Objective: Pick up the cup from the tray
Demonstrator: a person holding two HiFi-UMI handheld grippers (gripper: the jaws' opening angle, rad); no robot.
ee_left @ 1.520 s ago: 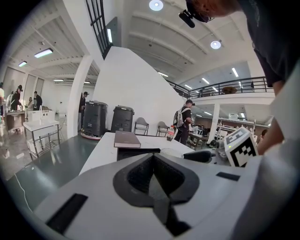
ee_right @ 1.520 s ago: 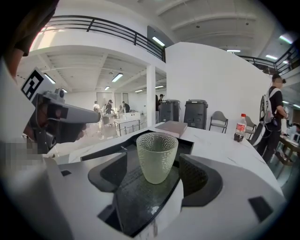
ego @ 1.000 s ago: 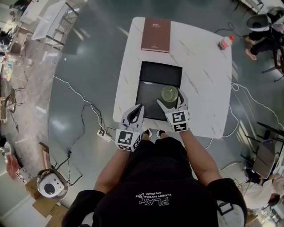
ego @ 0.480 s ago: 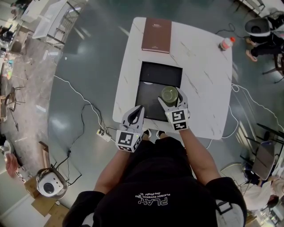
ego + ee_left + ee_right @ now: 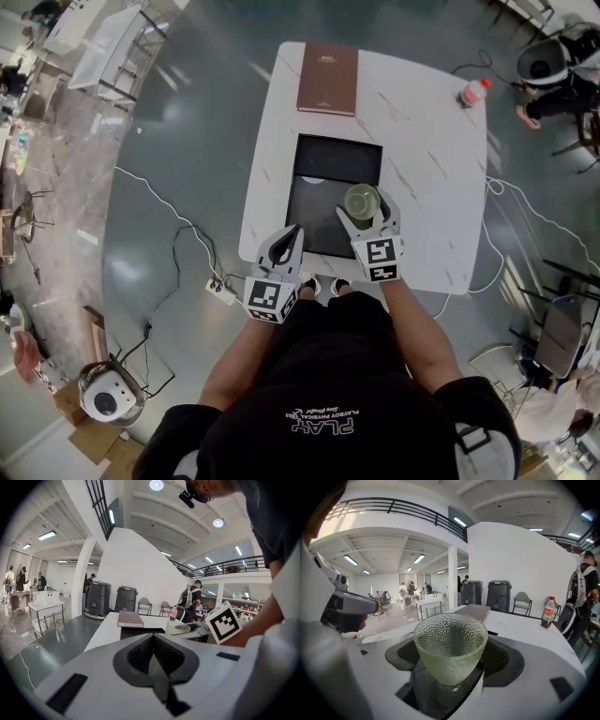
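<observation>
A pale green dimpled glass cup stands upright at the near right of the black tray on the white table. My right gripper has a jaw on each side of the cup and is shut on it. In the right gripper view the cup fills the gap between the jaws of the right gripper, over the dark tray surface. I cannot tell whether its base touches the tray. My left gripper hangs shut and empty off the table's near edge, left of the tray; the left gripper shows its pads together.
A brown book lies at the table's far edge beyond the tray. A red-capped bottle stands at the far right corner. The marble table has bare top right of the tray. Cables and a power strip lie on the floor at left.
The right gripper's jaws have closed in from wide open until they grip the cup. The left gripper has stayed where it was.
</observation>
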